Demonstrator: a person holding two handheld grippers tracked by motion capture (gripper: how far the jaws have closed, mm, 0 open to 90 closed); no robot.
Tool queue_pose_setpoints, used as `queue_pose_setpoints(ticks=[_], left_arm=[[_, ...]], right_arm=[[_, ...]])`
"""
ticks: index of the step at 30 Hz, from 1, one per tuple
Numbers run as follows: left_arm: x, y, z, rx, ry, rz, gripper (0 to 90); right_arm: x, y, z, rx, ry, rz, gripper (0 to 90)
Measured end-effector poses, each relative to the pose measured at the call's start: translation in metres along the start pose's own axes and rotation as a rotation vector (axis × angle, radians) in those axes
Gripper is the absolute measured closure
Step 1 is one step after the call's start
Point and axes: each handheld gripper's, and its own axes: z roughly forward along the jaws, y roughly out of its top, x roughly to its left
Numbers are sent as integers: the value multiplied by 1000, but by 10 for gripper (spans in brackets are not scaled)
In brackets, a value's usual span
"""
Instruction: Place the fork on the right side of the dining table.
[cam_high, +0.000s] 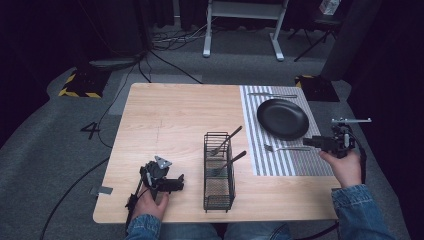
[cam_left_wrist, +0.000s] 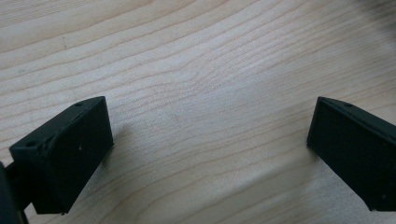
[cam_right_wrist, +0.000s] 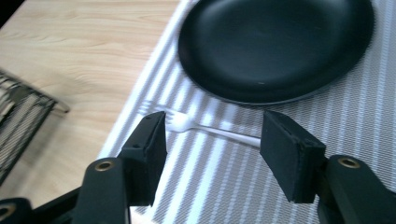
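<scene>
1. The wooden table spans the high view, and you work from its near edge with a gripper in each hand.
2. The grey-and-white striped placemat covers the table's far right part.
3. The black plate sits on the placemat towards its far side; a piece of cutlery lies beyond it at the mat's far edge, too small to tell its kind.
4. The black wire cutlery basket stands on the bare wood near the table's middle, just left of the placemat, with two dark-handled forks leaning out of it.
5. Your left gripper rests low over the wood at the near left, well apart from the basket; its jaws stand wide apart with nothing but bare wood between them.
6. Your right gripper hovers above the placemat's right side, its jaws spread apart and gripping nothing.
7. The silver fork lies flat on the placemat just in front of the plate, tines pointing left, below the open right jaws and free of them.
</scene>
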Motion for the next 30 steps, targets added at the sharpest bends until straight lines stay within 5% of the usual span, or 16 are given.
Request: queue_pose_setpoints(ticks=[5,30], left_arm=[[0,0,0,1,1,-2,2],[0,1,0,1,1,-2,1]], right_arm=[[23,0,-7,2,66,-59,372],[99,-32,-5,11,212,-228,362]])
